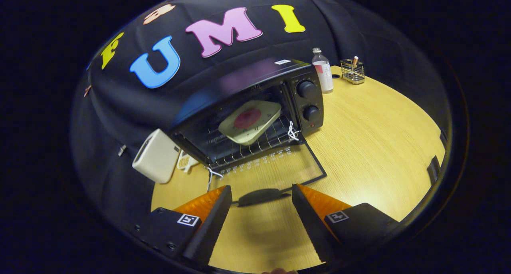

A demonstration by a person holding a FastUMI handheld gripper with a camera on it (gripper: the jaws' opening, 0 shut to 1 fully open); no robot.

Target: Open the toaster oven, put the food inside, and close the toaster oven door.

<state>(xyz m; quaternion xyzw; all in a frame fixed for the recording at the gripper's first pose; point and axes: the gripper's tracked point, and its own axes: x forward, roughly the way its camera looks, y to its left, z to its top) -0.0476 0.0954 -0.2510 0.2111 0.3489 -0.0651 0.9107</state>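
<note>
A black toaster oven (305,102) stands on the wooden table (371,138) beyond my fingers. Its glass door (271,168) lies folded down flat, and the door's dark handle (261,196) sits just ahead of my fingertips, between them. On the wire rack inside the oven rests a pale plate (263,116) with a round pink piece of food (247,118) on it. My gripper (261,192) is open with nothing between its fingers.
A cream box-shaped appliance (156,156) stands left of the oven. Behind the oven's right side are a clear bottle (322,70) and a small wire basket (352,71). Bare tabletop stretches to the right of the oven.
</note>
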